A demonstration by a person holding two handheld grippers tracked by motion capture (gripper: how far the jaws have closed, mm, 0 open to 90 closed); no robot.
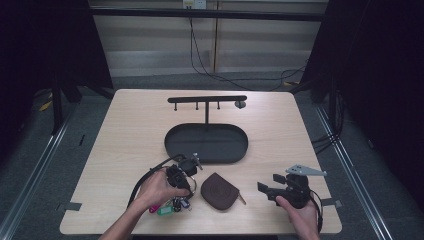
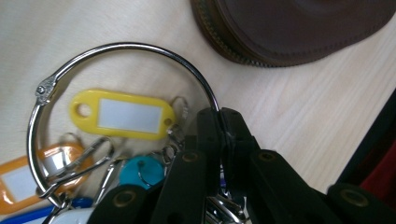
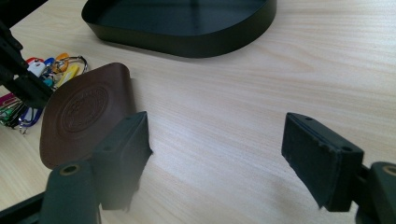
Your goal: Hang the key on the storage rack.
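Two grippers are at work near the table's front edge, and the left gripper [image 2: 219, 121] has the job in hand: its jaws are pinched together on the wire of the big metal key ring [image 2: 116, 46], which lies flat on the wooden table [image 1: 125, 130] with its bunch of coloured key tags [image 2: 122, 114] fanned out inside and below the loop. In the high view this bundle sits at the person's left hand [image 1: 157, 190], just left of the brown leather pouch [image 1: 219, 191] and in front of the dark oval tray [image 1: 206, 143] with its hook stand [image 1: 206, 100]. The right gripper [image 3: 215, 154] hovers over bare wood to the right of the pouch, jaws standing wide apart with nothing between them. I judge this the grasp step, just secured; the next move likely calls for lifting the ring cleanly so the dangling tags clear the pouch, then carrying it toward a hook or the tray, keeping the thin wire from slipping in the pinch
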